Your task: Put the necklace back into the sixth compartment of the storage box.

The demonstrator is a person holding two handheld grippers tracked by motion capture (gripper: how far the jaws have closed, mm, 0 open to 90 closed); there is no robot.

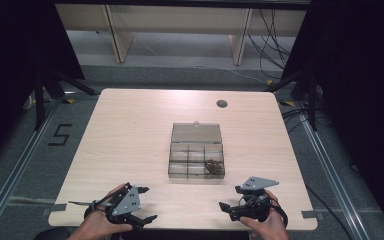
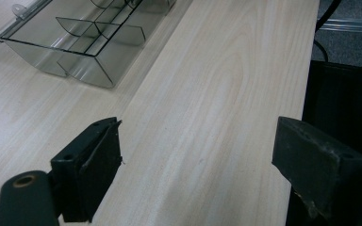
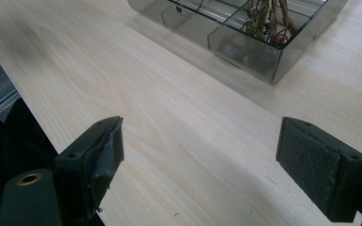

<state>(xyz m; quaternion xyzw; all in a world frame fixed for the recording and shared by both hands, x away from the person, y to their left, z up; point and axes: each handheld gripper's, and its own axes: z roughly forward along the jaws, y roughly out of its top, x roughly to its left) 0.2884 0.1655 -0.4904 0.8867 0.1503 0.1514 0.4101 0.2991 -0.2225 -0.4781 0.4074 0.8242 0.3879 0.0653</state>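
Both pairs of jaws stand spread wide and grip nothing; only bare wood lies between them in each gripper view. From above, my left gripper (image 1: 145, 204) sits near the table's front edge at about seven o'clock from the middle, my left hand (image 1: 99, 223) wrapped round it, its grey three-cornered plate (image 1: 129, 200) facing up. My right gripper (image 1: 231, 198) sits at about five o'clock, held in my right hand (image 1: 267, 223), well apart from the left one.

Outward from there, the clear plastic compartment box (image 1: 195, 161) rests near the middle of the light wooden table (image 1: 130, 130), its lid (image 1: 196, 133) laid open flat toward twelve o'clock. In the left gripper view the box (image 2: 82, 40) lies at about eleven o'clock from my jaws; in the right gripper view it (image 3: 245, 47) lies at about one o'clock. A tangle of brownish twig-like stuff (image 1: 213, 167) fills its front right compartment, seen closer in the right gripper view (image 3: 267, 19). What the tangle is, I cannot tell.
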